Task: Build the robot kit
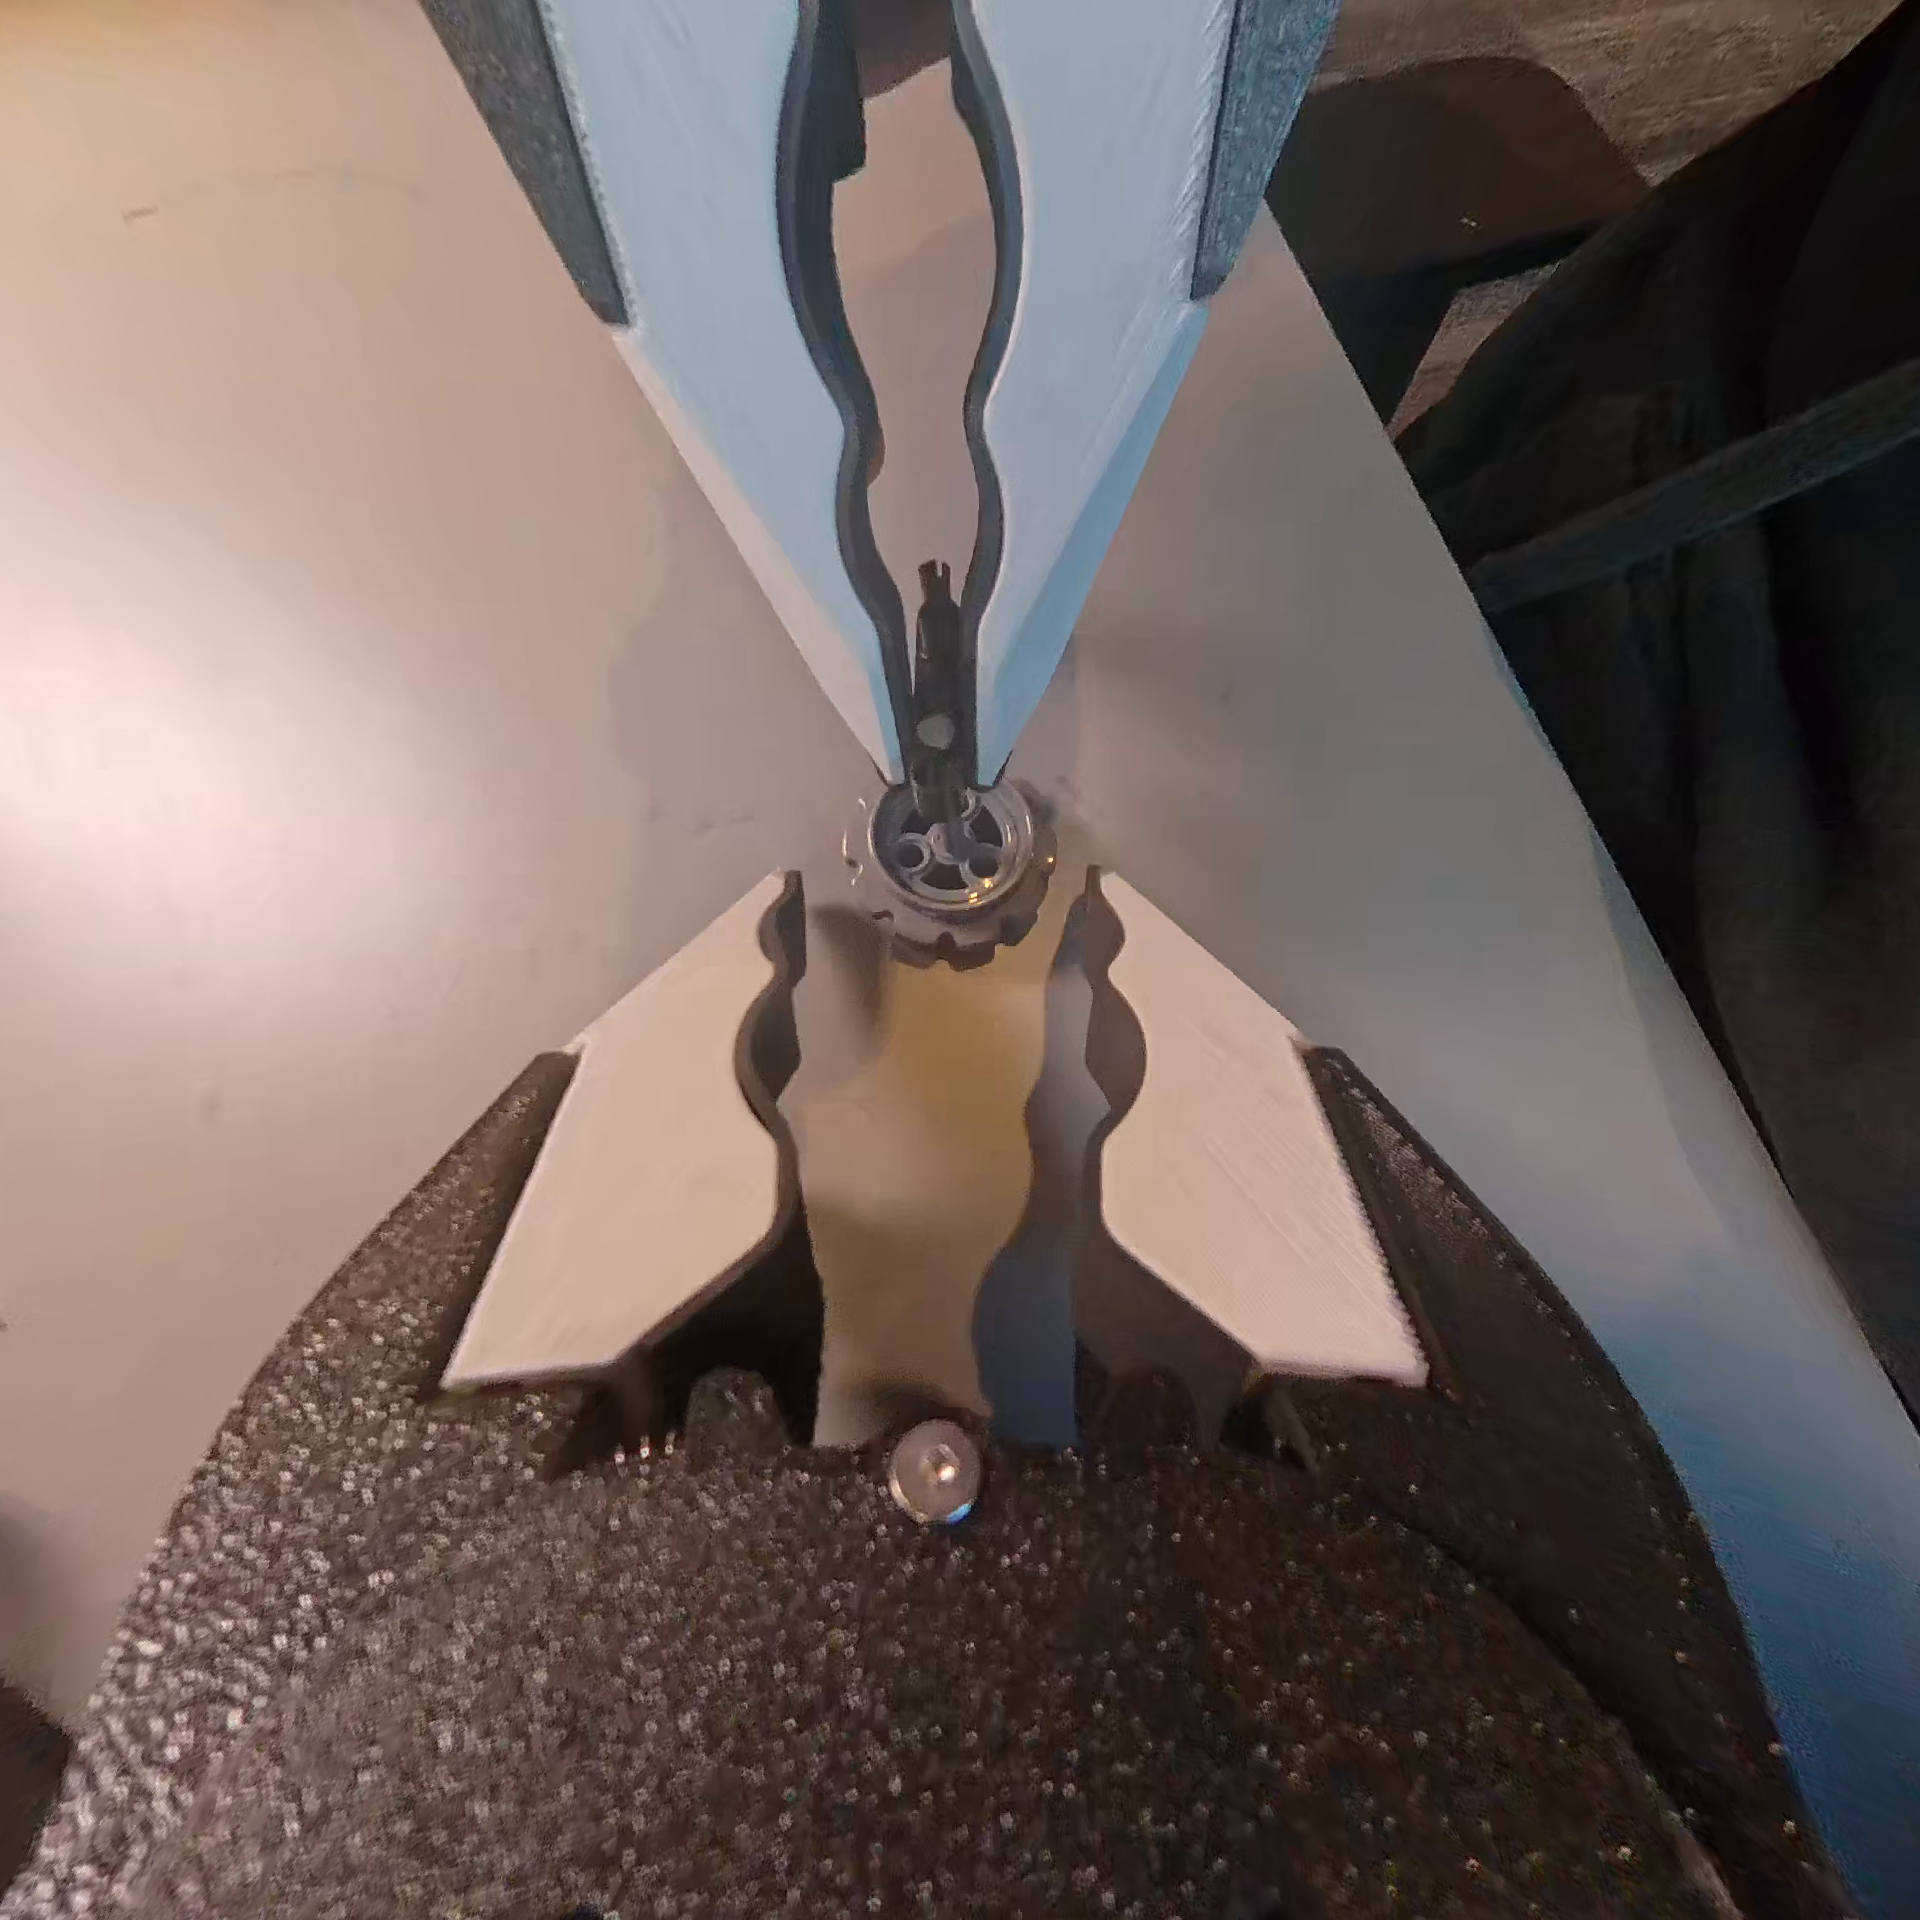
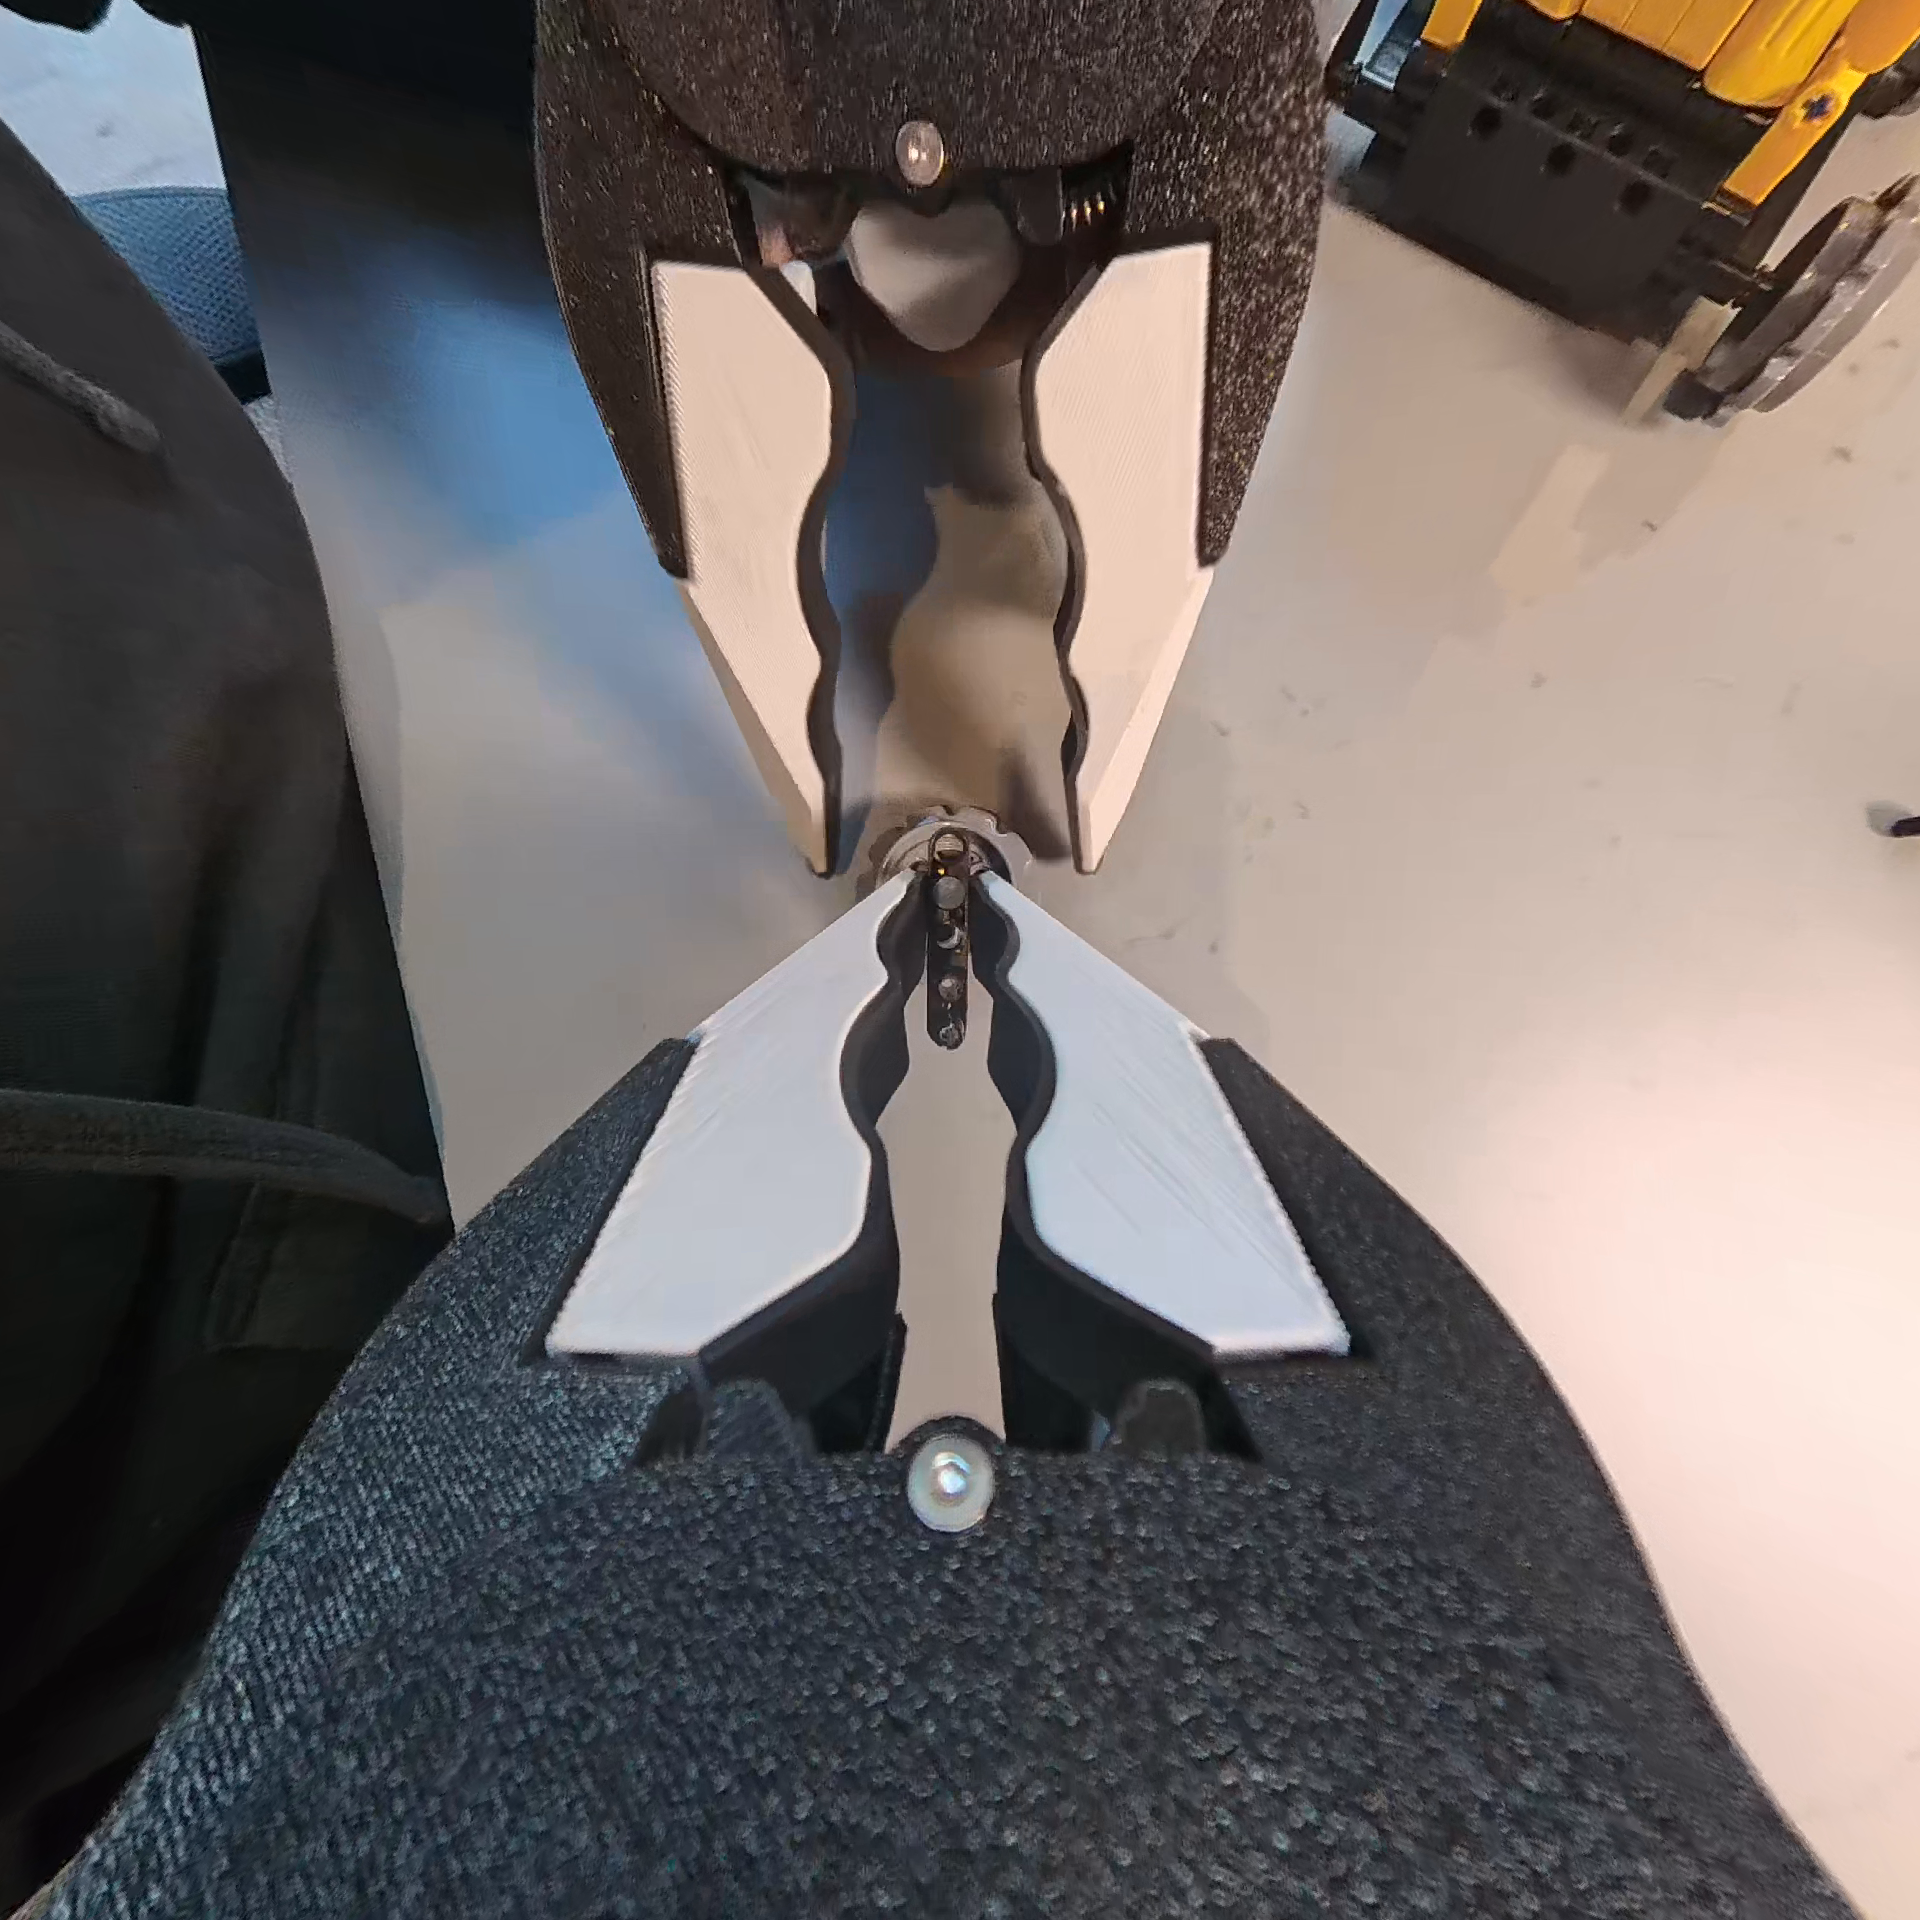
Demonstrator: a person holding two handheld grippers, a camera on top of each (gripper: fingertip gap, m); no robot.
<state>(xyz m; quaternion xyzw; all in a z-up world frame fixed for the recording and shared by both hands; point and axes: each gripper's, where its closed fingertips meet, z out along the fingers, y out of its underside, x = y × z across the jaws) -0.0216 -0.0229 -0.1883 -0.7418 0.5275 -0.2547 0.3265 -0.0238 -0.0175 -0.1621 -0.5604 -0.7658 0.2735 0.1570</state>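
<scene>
- Black thin beam [image 2: 948, 961] pinched in right hand-held gripper [image 2: 948, 883], its tip hidden in small wheel [image 1: 948, 868] on desk [image 1: 312, 623]
- Left hand-held gripper [image 1: 940, 883] gapes wide beside wheel

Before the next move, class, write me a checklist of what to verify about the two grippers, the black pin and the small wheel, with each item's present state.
1. Right gripper clamped on black pin: ok.
2. Pin tip at the middle of the small wheel: ok.
3. Pin seated in the wheel: cannot tell.
4. Left gripper gripping the wheel: not ok; jaws open, a finger either side, gaps showing.
5. Yellow-and-black toy vehicle apart from both grippers: ok.
</scene>
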